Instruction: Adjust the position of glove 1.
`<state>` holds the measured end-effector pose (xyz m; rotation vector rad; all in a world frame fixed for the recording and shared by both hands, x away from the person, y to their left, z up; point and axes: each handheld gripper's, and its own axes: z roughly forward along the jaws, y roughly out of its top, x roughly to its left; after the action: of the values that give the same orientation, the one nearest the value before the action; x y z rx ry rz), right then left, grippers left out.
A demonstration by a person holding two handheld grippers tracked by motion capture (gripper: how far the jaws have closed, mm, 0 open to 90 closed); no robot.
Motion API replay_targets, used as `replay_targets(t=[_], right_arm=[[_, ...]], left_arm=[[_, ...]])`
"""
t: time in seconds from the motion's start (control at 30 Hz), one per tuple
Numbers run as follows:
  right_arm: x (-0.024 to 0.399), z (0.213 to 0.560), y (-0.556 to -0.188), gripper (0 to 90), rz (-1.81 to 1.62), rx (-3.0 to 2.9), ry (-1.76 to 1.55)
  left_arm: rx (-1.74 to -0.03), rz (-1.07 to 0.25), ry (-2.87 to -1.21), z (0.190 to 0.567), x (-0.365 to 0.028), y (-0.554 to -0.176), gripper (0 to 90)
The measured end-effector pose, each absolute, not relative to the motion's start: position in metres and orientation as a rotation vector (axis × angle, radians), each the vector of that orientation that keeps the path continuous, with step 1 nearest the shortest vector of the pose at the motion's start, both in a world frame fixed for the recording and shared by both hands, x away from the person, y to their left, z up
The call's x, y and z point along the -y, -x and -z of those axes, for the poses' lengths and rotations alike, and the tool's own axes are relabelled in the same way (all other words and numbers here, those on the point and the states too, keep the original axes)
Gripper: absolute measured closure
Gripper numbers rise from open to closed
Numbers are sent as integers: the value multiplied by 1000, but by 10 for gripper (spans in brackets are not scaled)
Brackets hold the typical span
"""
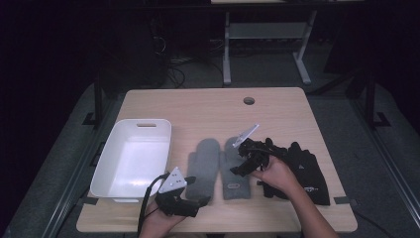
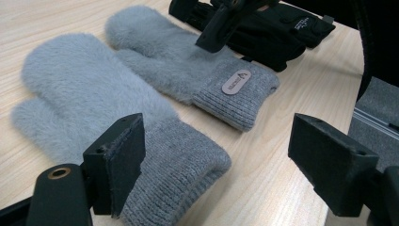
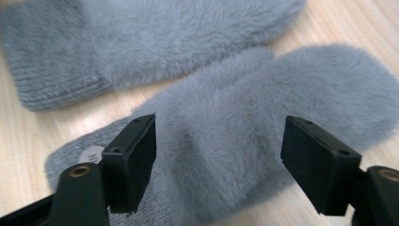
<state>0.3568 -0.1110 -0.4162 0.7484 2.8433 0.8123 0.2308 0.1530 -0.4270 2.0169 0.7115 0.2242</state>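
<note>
Two fluffy grey mittens lie side by side mid-table, cuffs toward the person: the left mitten (image 1: pixel 203 166) and the right mitten (image 1: pixel 234 171), which carries a small tag (image 2: pixel 236 82). My left gripper (image 1: pixel 198 201) is open at the left mitten's cuff (image 2: pixel 188 160), one jaw over the cuff and the other over bare table. My right gripper (image 1: pixel 240 166) is open just above the tagged mitten (image 3: pixel 244 122), with its jaws on either side of the fluffy body. In the right gripper view, the left mitten (image 3: pixel 155 37) lies beyond the tagged one.
An empty white bin (image 1: pixel 111 163) stands at the table's left edge. Black gloves (image 1: pixel 304 171) lie to the right of the mittens, under the person's right hand. A cable hole (image 1: pixel 248 100) sits at the back. The table's front edge is close to the left gripper.
</note>
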Motion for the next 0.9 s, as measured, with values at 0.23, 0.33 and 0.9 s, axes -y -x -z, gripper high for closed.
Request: replay_targets(t=[0.23,0.33,0.9], right_arm=[[107,429,-362,315,-724,-2873,-755],[105,433,-364,323,-676,-2886,-755],[108,443,-359,569,-677,-2883,-831]], left_arm=[[-711,-218,-2023,428,-152,-231,190],[-712,-217,-2022,428,-152,-231,190],[-711,-219,-2028,428,-152,-230,191]])
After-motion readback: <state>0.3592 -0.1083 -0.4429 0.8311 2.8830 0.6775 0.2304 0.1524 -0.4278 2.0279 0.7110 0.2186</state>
